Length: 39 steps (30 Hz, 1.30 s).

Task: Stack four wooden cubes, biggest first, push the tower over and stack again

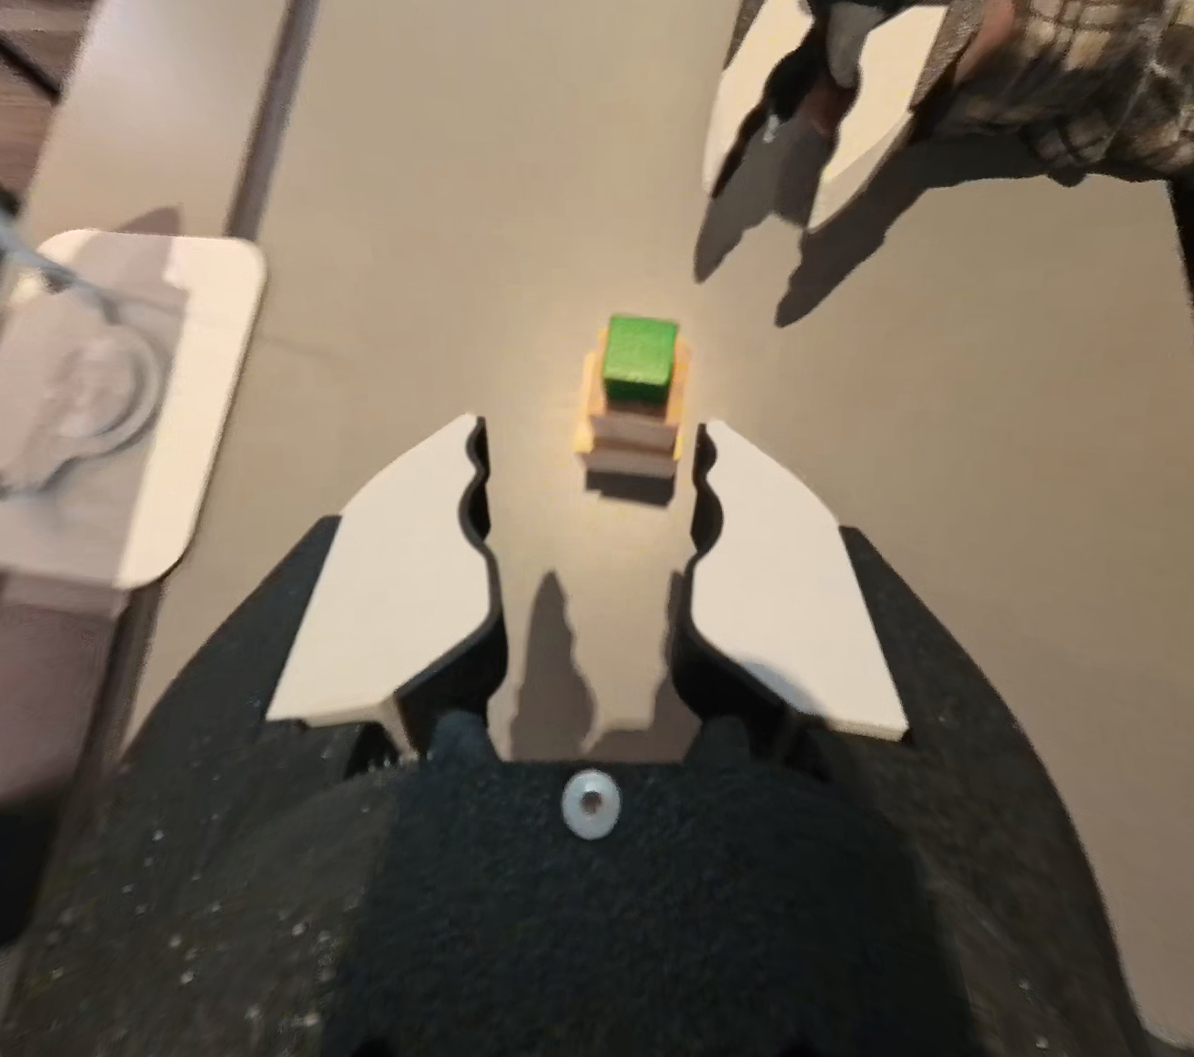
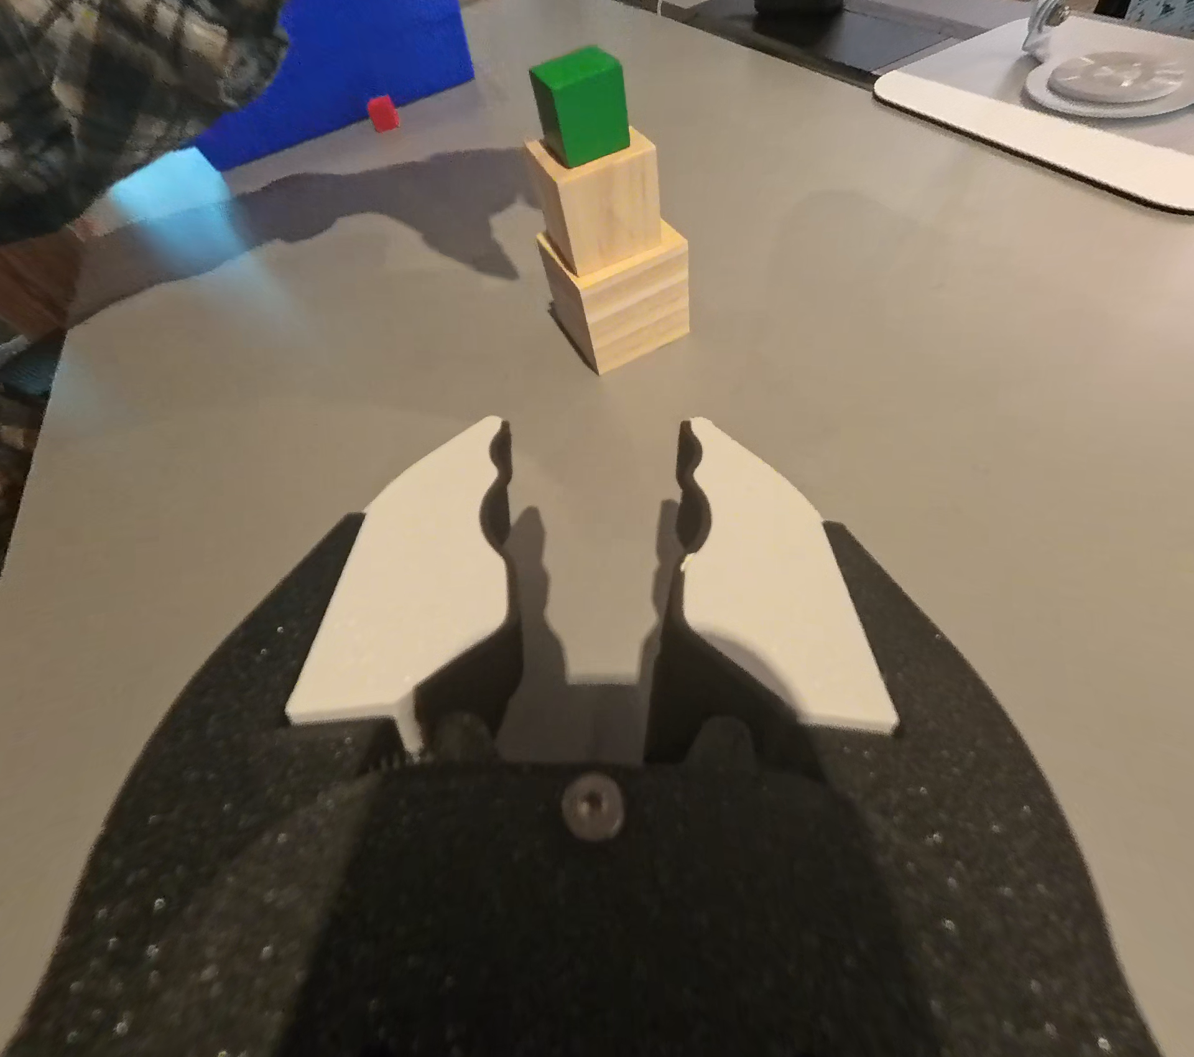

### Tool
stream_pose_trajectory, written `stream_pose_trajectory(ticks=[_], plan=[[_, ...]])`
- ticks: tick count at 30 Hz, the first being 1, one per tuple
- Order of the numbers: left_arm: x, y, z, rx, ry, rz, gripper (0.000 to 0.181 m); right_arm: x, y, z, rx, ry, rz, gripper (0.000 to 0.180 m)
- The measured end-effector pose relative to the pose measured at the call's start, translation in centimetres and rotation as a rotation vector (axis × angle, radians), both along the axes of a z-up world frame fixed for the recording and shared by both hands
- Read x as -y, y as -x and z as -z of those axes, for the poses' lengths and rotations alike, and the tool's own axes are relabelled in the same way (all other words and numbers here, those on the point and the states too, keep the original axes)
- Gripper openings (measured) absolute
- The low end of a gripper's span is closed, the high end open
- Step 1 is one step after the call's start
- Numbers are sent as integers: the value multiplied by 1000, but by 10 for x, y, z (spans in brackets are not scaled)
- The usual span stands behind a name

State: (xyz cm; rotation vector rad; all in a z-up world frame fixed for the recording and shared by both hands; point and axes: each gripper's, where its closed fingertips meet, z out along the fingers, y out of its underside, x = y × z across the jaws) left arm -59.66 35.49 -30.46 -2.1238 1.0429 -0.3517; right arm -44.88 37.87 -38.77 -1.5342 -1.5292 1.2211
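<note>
Three cubes are seen stacked on the grey table (image 2: 904, 315): the largest plain wooden cube (image 2: 623, 302) at the bottom, a smaller plain wooden cube (image 2: 604, 198) on it, and the green cube (image 2: 581, 105) on top, set slightly off-centre. The small red cube (image 2: 383, 113) is left apart on the table, beside a blue box (image 2: 368, 50). The left gripper (image 1: 589, 431) is held above the tower, its fingers spread and empty, the stack seen between their tips from above. The right gripper (image 2: 591, 428) is held low and short of the tower, its fingers likewise parted around nothing. A plaid sleeve (image 1: 1092, 56) is seen behind the right gripper.
</note>
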Motion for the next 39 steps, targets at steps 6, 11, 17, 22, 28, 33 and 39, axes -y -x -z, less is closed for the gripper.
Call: stream_pose_trajectory(ticks=[6, 11, 17, 22, 28, 33, 39], plan=[[60, 108, -18, -257, -34, -275, 62, 3, 2, 0, 1, 0, -15, 49], [123, 177, -4, -424, 82, -393, 59, 7, 4, 1, 7, 1, -33, 49], [176, 214, 42, -624, 295, -301, 56, 7, 3, 1, -8, 15, -30, 49], [202, 226, 70, -853, 464, -101, 54, 5, 3, -1, -20, 21, -26, 48], [217, 239, 90, -1007, 614, 82, 55, 4, 2, -2, -28, 32, -24, 48], [219, 256, 102, -1121, 697, 166, 52, 3, 1, -2, -25, 24, -23, 48], [224, 264, 118, -1173, 761, 217, 49, 3, 1, -2, -26, 25, -26, 48]])
